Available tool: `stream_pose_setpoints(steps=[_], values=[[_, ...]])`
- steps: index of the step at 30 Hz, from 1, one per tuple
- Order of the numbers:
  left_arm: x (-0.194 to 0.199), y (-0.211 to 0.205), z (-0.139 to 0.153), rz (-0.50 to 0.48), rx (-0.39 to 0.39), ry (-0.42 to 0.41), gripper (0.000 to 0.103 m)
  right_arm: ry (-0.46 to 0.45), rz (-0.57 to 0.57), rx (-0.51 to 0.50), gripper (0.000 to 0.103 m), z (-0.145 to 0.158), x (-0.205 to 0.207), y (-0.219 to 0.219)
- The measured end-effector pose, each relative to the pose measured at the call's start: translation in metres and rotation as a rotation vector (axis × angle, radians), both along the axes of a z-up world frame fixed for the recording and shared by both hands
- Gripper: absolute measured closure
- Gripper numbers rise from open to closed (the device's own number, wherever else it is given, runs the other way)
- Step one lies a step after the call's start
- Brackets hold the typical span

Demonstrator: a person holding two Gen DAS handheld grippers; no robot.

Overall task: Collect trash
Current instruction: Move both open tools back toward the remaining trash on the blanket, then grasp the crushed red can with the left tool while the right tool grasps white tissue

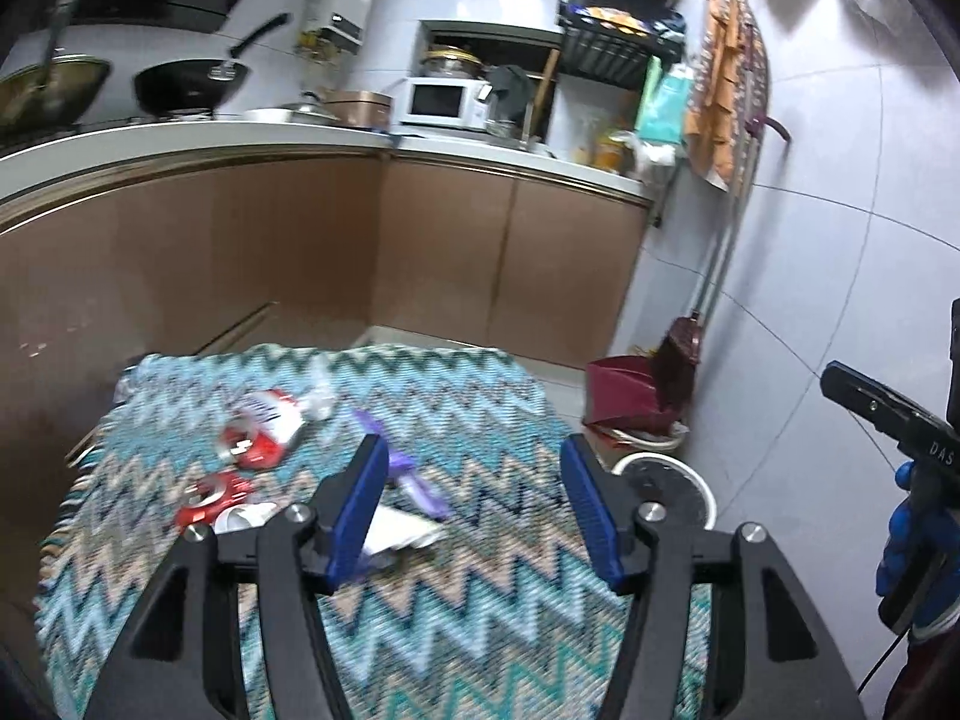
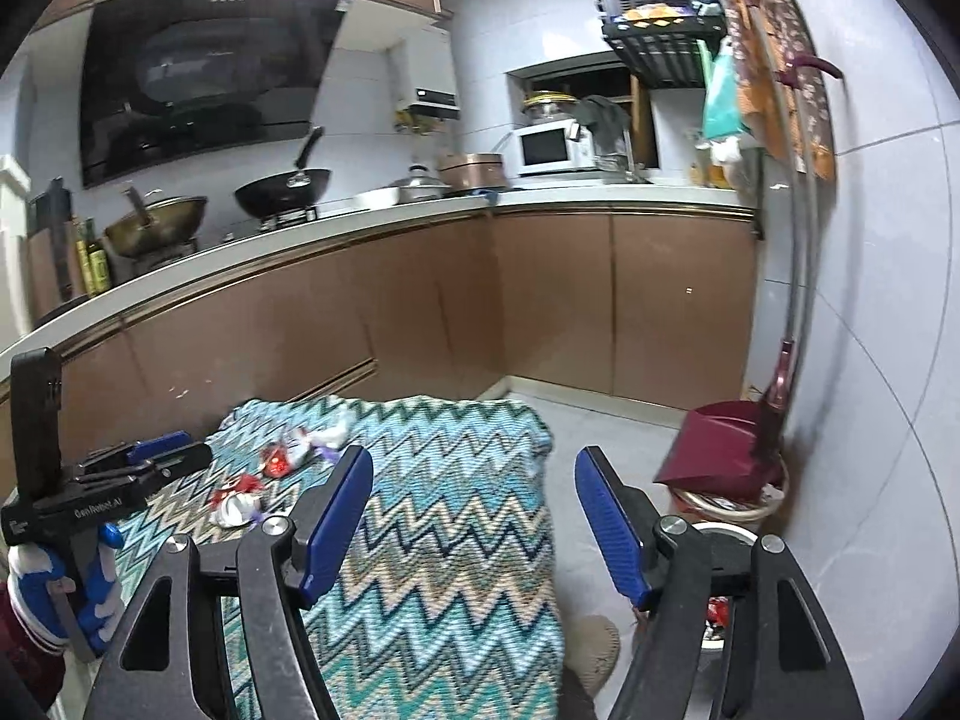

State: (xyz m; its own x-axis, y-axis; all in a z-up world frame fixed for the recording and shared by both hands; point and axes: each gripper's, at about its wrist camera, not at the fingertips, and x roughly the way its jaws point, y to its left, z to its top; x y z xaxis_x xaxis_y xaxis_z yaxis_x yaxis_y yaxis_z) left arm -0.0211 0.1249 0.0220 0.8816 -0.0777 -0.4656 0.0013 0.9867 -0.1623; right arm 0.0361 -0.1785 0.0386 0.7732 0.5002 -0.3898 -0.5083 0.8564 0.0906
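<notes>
Both grippers are empty: left gripper [image 1: 471, 507] and right gripper [image 2: 474, 519] hold their jaws apart above the zigzag cloth [image 1: 480, 420]. Red wrappers [image 1: 261, 429], a purple wrapper [image 1: 414, 480] and white paper [image 1: 399, 531] remain uncollected on the cloth. The bin [image 2: 729, 540] stands beside the cloth.

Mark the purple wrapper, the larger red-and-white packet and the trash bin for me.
purple wrapper [image 1: 414, 480]: left wrist view, on its middle, right of the blue pad.
red-and-white packet [image 1: 267, 429]: left wrist view, on its white face.
trash bin [image 1: 711, 495]: left wrist view, on its white rim beside the table.
</notes>
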Motion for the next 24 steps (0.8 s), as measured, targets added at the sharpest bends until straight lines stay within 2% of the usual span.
stream_pose_setpoints(steps=[5, 13, 18, 24], values=[[-0.027, 0.037, -0.008, 0.077, -0.009, 0.012, 0.045, 0.012, 0.063, -0.008, 0.035, -0.006, -0.006, 0.015], [-0.046, 0.078, -0.042, 0.139, -0.008, 0.092, 0.044, 0.056, 0.129, -0.022, 0.034, -0.021, -0.004, 0.039], [-0.040, 0.097, -0.062, 0.160, -0.025, 0.135, 0.044, 0.088, 0.163, -0.058, 0.034, -0.033, 0.003, 0.056], [-0.014, 0.133, -0.090, 0.196, -0.055, 0.207, 0.044, 0.154, 0.213, -0.110, 0.034, -0.056, 0.025, 0.084]])
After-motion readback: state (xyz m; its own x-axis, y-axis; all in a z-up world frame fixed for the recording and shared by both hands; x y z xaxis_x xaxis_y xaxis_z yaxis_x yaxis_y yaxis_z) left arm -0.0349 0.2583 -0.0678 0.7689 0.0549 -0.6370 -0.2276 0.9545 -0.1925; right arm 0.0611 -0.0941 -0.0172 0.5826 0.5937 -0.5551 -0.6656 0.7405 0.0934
